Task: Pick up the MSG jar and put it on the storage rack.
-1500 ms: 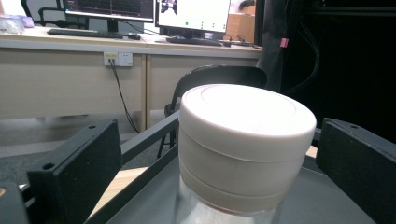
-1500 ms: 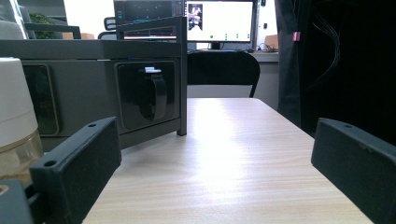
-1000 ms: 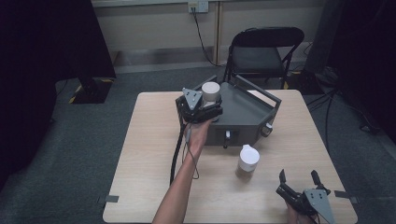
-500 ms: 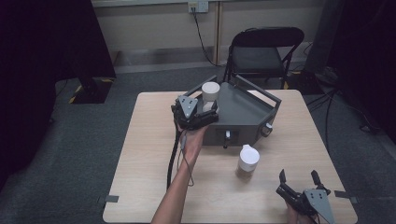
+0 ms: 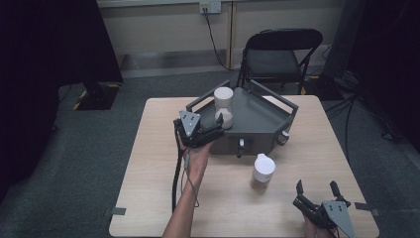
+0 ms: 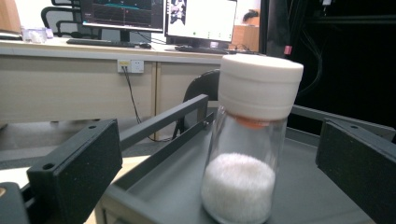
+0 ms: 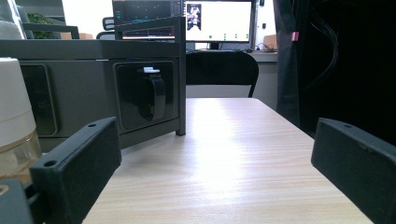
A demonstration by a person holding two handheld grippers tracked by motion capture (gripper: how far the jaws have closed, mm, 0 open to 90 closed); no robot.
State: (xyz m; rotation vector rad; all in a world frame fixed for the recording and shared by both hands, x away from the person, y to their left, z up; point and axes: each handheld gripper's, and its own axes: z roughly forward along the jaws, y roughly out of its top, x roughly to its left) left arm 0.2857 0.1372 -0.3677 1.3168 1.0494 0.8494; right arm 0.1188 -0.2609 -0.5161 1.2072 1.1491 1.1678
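1. High view — the left gripper (image 5: pixel 212 130) has backed away toward the table's left edge since a second ago, jaws apart; the white-capped jar (image 5: pixel 224 105) stands freed at the grey tray's (image 5: pixel 277 118) left rim. The placing looks done.
2. Left gripper view — the jar (image 6: pixel 247 140) sits upright between the spread jaws, untouched.
3. Right gripper view — the right gripper (image 7: pixel 215 172) rests open near the table's front right corner, beside a second bottle (image 7: pixel 14 121), probably next.
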